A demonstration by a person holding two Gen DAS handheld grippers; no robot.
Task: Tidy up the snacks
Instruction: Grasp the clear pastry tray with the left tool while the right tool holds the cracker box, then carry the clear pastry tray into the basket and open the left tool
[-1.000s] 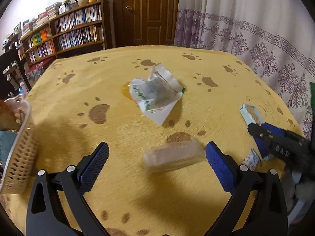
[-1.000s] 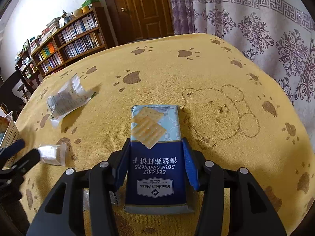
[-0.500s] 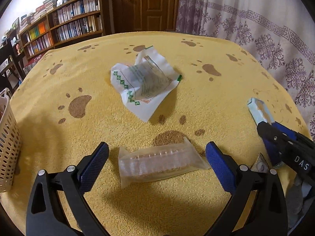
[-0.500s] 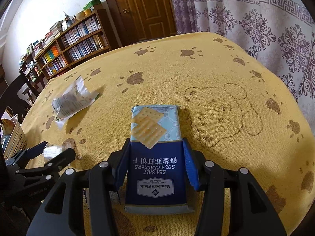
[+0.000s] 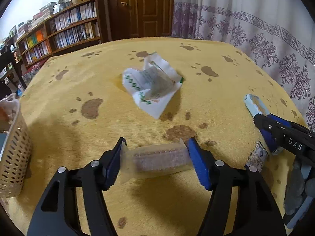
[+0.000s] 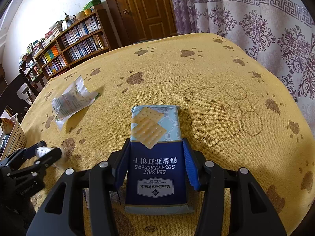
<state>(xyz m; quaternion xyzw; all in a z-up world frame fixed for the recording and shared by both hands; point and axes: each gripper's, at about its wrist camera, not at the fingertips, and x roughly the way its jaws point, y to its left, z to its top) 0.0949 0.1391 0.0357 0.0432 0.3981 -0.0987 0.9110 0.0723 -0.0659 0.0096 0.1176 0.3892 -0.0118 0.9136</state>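
Left gripper apparently pinches clear sleeve.

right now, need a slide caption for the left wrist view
Left gripper closed on a clear cracker sleeve over the paw-print tablecloth, crumpled white wrapper beyond, basket at left.

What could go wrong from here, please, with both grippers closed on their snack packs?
The left gripper pinches the clear sleeve by its ends, so it may buckle or crush the snacks inside when lifted. The right gripper holds the cracker pack only near its lower half; the long free end could sag or swing. The basket sits at the table's left edge, and a hard drop might tip it.
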